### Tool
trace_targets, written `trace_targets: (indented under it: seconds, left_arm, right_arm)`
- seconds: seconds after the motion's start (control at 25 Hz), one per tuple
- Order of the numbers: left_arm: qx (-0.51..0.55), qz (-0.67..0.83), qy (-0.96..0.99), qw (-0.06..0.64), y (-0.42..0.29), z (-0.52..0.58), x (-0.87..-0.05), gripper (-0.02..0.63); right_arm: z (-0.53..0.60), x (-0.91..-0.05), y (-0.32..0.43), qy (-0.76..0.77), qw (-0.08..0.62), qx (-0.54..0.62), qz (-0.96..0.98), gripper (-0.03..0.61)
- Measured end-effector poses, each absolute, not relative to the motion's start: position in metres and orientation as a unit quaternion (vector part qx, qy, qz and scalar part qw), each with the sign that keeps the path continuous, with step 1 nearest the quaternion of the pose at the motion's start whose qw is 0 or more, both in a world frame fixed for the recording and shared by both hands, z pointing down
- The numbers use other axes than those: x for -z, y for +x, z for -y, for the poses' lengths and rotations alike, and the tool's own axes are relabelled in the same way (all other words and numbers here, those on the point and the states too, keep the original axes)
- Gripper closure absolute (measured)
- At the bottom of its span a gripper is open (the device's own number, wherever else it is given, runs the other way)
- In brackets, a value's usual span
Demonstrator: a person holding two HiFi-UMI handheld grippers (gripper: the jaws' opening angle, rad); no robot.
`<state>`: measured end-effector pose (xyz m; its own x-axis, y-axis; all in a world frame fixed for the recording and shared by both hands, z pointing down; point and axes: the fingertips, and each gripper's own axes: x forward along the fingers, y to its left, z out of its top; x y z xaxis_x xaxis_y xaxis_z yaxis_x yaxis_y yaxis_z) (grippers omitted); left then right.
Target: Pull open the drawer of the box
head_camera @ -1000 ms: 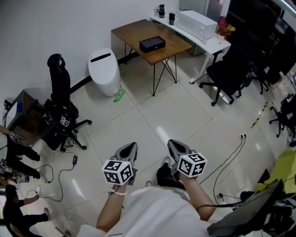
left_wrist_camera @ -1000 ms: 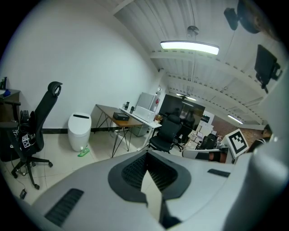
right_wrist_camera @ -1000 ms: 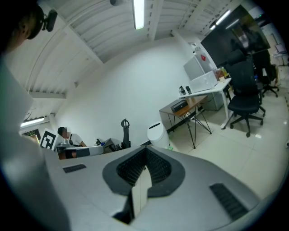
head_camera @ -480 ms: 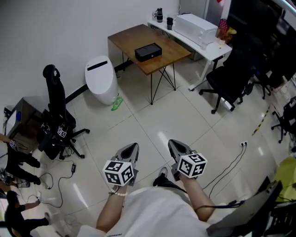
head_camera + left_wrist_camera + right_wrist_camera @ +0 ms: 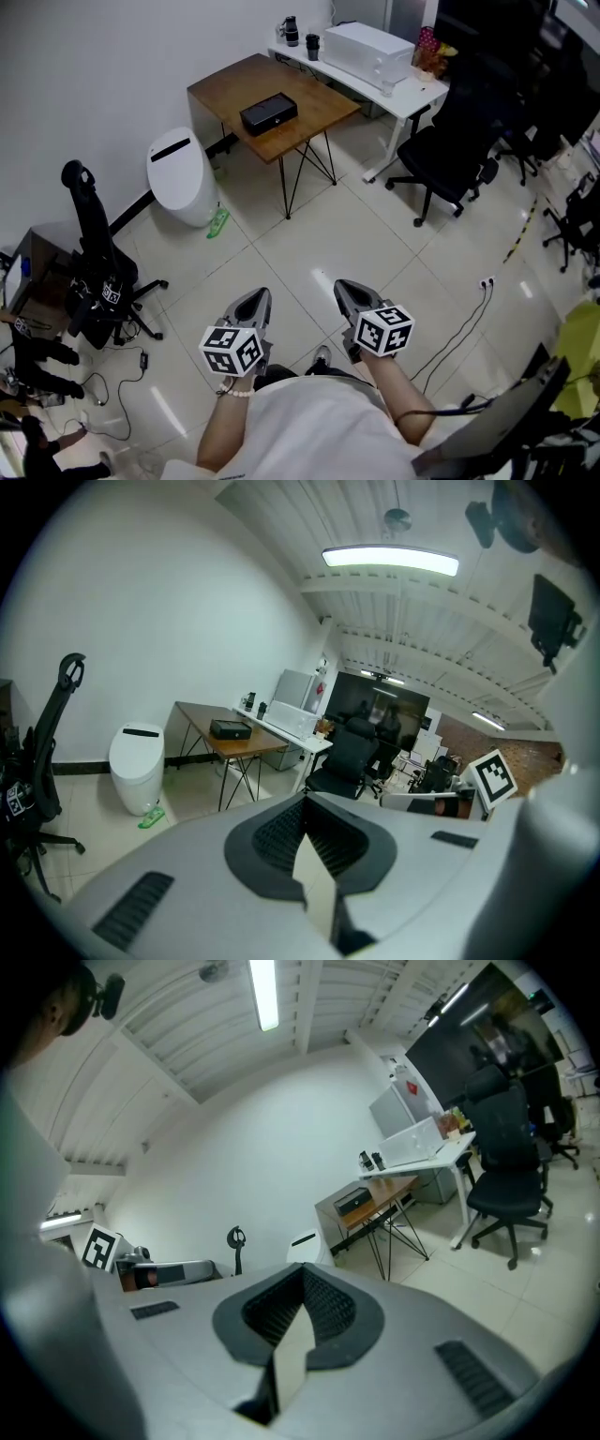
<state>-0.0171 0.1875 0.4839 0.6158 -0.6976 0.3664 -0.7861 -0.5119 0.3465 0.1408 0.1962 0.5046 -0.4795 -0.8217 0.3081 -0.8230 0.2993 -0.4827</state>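
The box (image 5: 268, 113) is small, black and flat, and it sits on a brown wooden table (image 5: 319, 94) far across the room. It also shows small in the left gripper view, box (image 5: 230, 728), and in the right gripper view, box (image 5: 353, 1201). My left gripper (image 5: 258, 298) and right gripper (image 5: 349, 291) are held side by side in front of the person's body, above the tiled floor and well short of the table. Both are shut with nothing between the jaws. The box's drawer front is too small to make out.
A white rounded bin (image 5: 178, 178) stands left of the table. Behind the table is a white desk (image 5: 375, 70) with a printer. A black office chair (image 5: 445, 155) is at the right, another black chair (image 5: 94, 253) at the left. Cables (image 5: 469, 309) lie on the floor.
The head view has shifted: the table and box now sit further left and slightly lower in the picture. Both grippers stay shut in the same place before the body.
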Motion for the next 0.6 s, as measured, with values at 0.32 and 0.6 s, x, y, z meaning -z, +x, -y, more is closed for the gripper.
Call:
trace_targets:
  seconds: [0.32,0.6]
  left_arm:
    - [-0.086,0.438,0.857,0.259,-0.008,-0.156,-0.489,0.614]
    - [-0.080,0.431,0.858,0.266,-0.013,-0.099,-0.497,0.614]
  right_arm:
    - [-0.159,-0.513,0.150,0.501,0.015,-0.312,0.807,0.592]
    - [-0.105,-0.515,0.135,0.500,0.017,-0.308,0.809,0.592]
